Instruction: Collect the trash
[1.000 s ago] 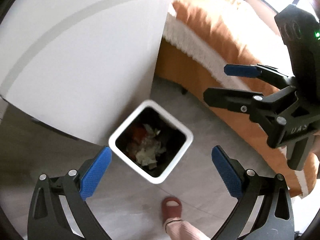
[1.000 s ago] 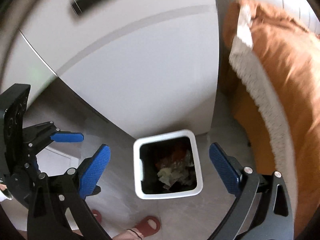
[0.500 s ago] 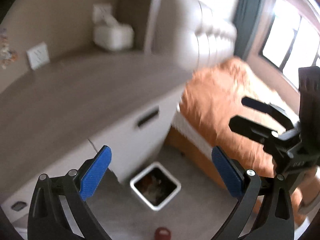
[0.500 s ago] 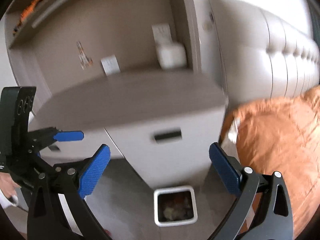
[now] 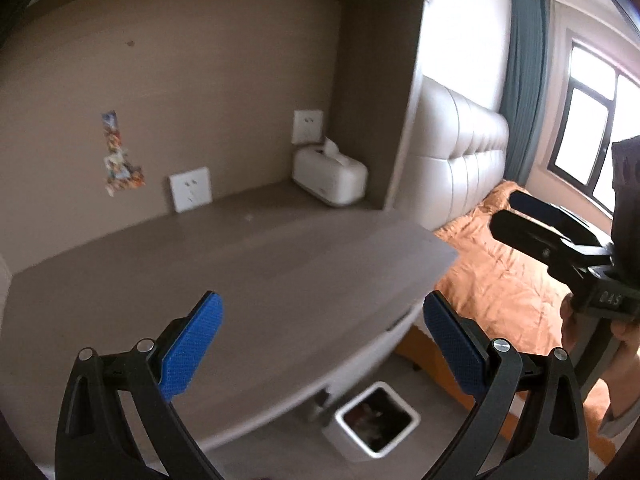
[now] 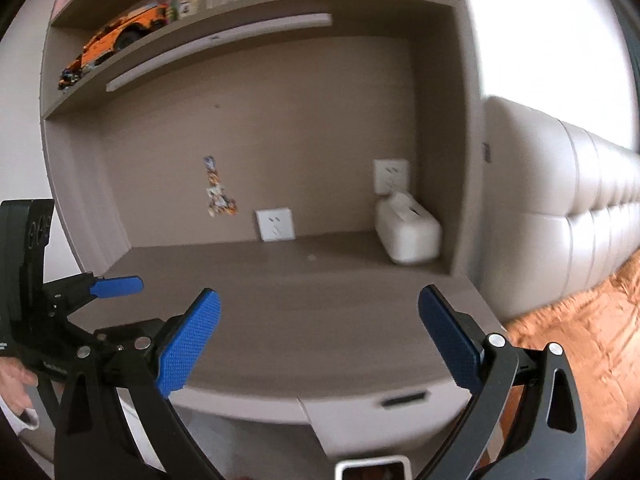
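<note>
Fingers spread and empty on left gripper (image 5: 320, 344) and right gripper (image 6: 318, 338) above the bench (image 5: 260, 280); bin (image 5: 376, 426) sits below-right, left nearer.

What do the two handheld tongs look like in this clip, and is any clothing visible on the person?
Both are matte black plastic. The left tongs and right tongs each have two angled arms with triangular cutouts, silver rivets and blue textured pads. Seen from the left wrist, the right unit's body carries pale lettering, too blurred to read. A light sleeve cuff shows at the left hand. No cables visible.
</note>
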